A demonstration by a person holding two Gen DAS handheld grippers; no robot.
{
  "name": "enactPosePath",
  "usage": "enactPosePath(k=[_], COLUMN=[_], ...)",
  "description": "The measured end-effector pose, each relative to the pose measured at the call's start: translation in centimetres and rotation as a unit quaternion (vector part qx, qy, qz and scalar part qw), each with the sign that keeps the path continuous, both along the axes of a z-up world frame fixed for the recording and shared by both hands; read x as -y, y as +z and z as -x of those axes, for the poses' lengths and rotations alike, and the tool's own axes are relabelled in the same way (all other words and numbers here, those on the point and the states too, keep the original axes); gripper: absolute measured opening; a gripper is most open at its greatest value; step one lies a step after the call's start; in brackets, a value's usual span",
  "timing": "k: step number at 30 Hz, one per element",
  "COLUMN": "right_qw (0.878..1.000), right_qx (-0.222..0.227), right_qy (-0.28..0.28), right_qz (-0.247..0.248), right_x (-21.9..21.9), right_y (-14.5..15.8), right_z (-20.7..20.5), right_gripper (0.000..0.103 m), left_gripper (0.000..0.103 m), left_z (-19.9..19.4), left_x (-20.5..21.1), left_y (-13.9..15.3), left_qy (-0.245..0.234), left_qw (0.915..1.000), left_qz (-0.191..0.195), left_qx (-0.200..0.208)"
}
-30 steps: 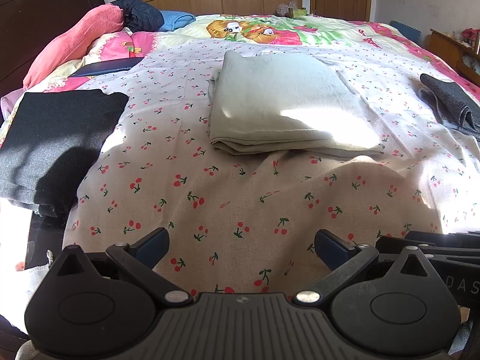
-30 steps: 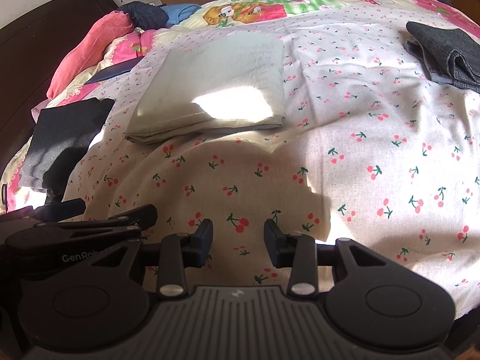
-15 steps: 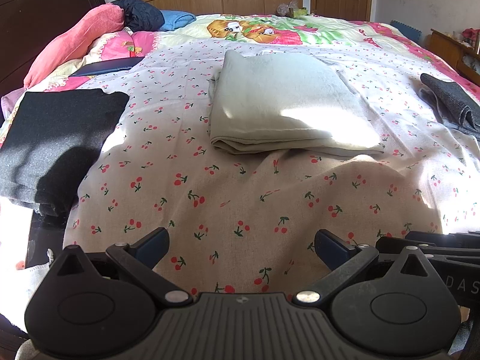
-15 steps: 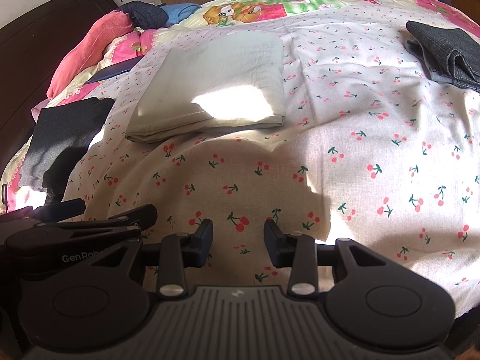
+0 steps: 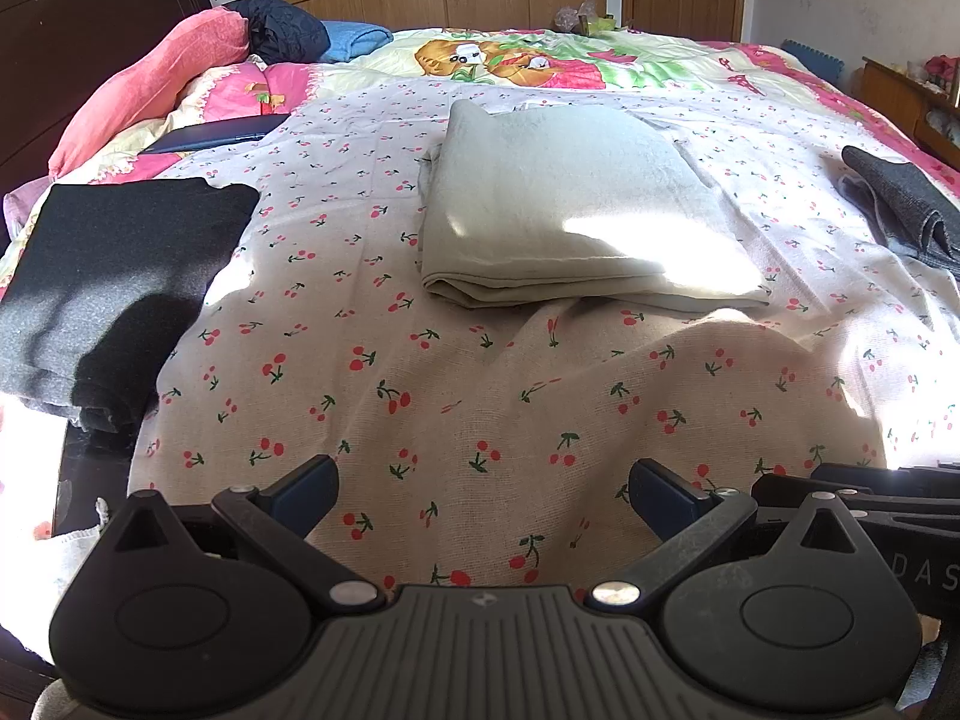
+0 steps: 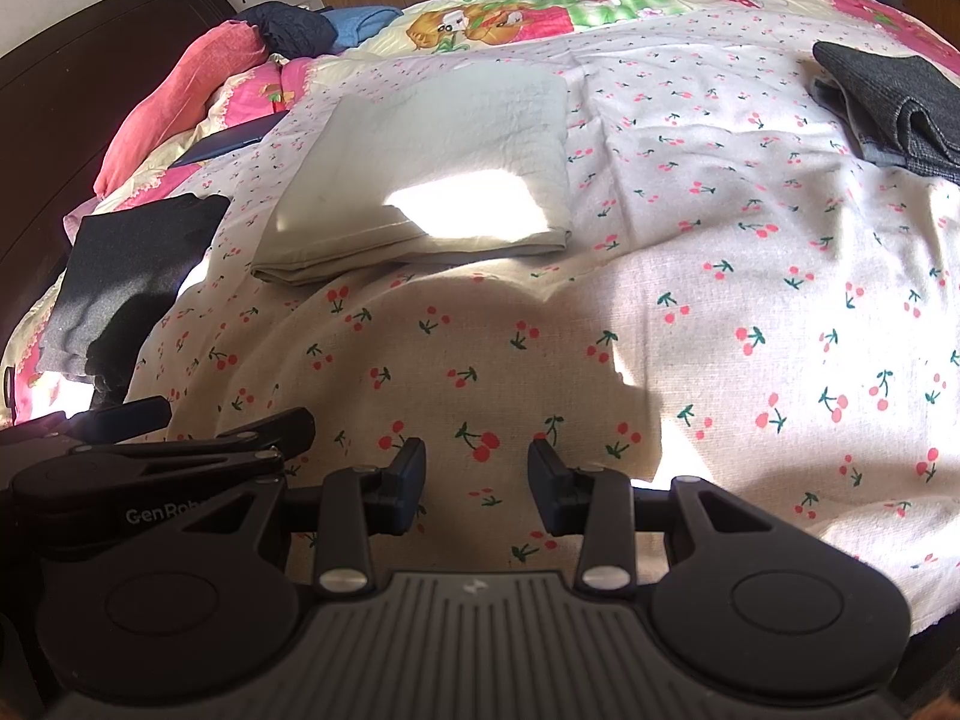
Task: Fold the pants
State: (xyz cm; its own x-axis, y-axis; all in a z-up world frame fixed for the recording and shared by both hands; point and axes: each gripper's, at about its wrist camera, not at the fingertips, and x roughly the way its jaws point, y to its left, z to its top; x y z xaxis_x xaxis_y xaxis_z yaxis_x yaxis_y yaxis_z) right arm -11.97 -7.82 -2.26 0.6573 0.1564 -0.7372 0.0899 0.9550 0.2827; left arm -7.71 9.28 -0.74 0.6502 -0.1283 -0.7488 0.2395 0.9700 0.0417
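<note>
Pale beige pants [image 5: 570, 216] lie folded into a flat rectangle in the middle of the cherry-print sheet [image 5: 480, 396]; they also show in the right wrist view [image 6: 432, 174]. My left gripper [image 5: 483, 495] is wide open and empty, low over the sheet well in front of the pants. My right gripper [image 6: 477, 480] is open with a narrower gap, empty, just to the right of the left one, also short of the pants. The left gripper's body [image 6: 150, 468] shows in the right wrist view.
A folded black garment [image 5: 114, 276] lies at the left edge of the bed. A dark grey folded garment [image 5: 906, 204] lies at the right. Pink, dark and blue pillows [image 5: 180, 72] and a dark flat item [image 5: 222, 135] sit by the headboard. Wooden wardrobes and a door stand behind.
</note>
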Motion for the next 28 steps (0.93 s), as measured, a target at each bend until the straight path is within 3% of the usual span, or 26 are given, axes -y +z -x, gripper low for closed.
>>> enactPosePath(k=[28], right_qw=[1.0], right_qx=[0.0], right_qy=[0.0], right_qz=[-0.001], right_x=[0.01], right_y=[0.03], right_z=[0.03], right_gripper=[0.039], left_gripper=[0.103], left_z=[0.11], left_x=[0.22], left_y=[0.25], left_qy=[0.003], left_qw=[1.0], left_qz=[-0.002], left_qx=[0.003])
